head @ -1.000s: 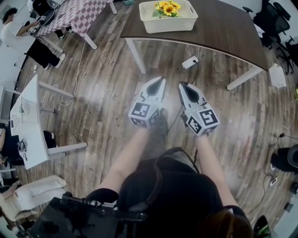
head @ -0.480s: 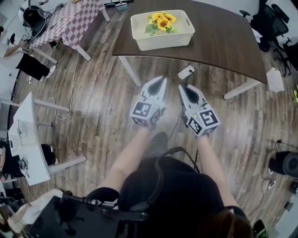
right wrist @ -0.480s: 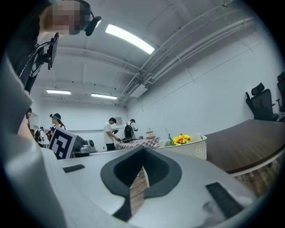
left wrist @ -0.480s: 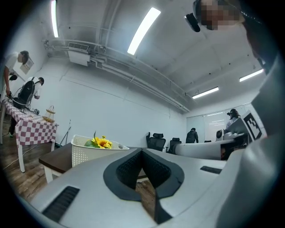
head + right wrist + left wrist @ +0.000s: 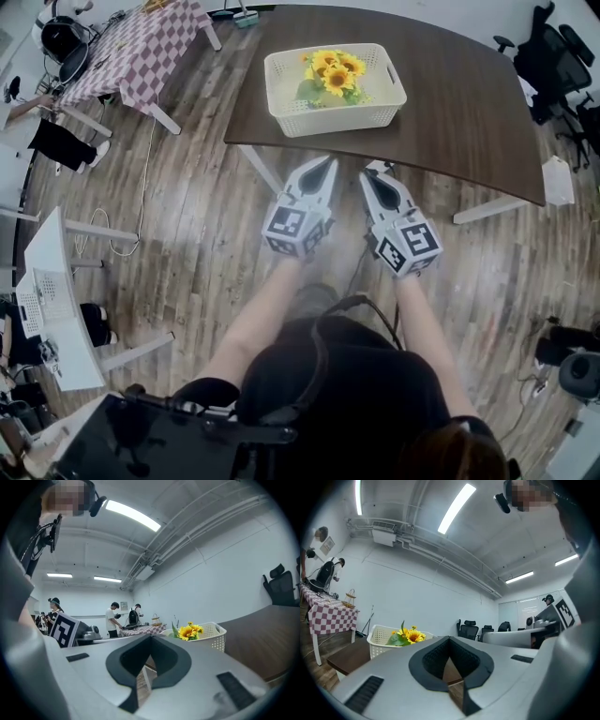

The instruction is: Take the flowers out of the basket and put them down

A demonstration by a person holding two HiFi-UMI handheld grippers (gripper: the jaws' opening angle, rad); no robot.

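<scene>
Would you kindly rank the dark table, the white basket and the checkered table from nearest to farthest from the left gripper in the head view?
1. Dark table, its edge just ahead of the left gripper.
2. White basket, farther in on that table.
3. Checkered table, far off to the left.

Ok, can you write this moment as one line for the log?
stage: nothing picked yet | flowers: in basket on table | left gripper: shut, empty | right gripper: shut, empty
</scene>
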